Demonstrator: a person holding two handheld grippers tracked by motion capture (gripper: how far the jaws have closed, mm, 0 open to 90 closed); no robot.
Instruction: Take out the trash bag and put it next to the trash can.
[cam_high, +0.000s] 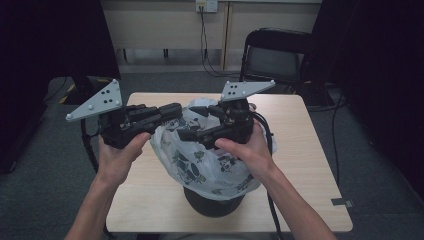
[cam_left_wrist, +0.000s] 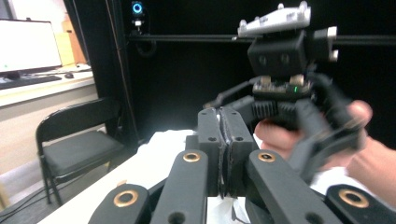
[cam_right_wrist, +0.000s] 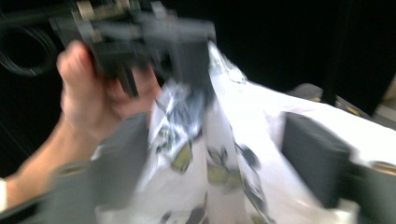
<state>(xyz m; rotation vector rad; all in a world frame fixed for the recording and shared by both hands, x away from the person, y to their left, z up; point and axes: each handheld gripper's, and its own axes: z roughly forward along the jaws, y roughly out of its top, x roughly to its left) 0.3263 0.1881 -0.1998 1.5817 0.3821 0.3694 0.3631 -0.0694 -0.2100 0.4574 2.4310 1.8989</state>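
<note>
A white plastic bag (cam_high: 210, 165) printed with cartoon figures lines a dark round bin (cam_high: 215, 204) at the table's front middle. My left gripper (cam_high: 175, 111) reaches in from the left, and its jaws are shut on the bag's upper rim. In the left gripper view the two jaws (cam_left_wrist: 222, 112) are pressed together, and white bag (cam_left_wrist: 159, 140) lies beyond them. My right gripper (cam_high: 192, 122) sits over the bag's top. In the blurred right gripper view its jaws (cam_right_wrist: 219, 140) stand wide apart with a fold of the bag (cam_right_wrist: 219, 172) between them and not pinched.
The bin stands on a light wooden table (cam_high: 310, 165). A black folding chair (cam_high: 275, 55) is behind the table at the far right. A cable trails from the right gripper down over the table's front. Dark curtains hang on both sides.
</note>
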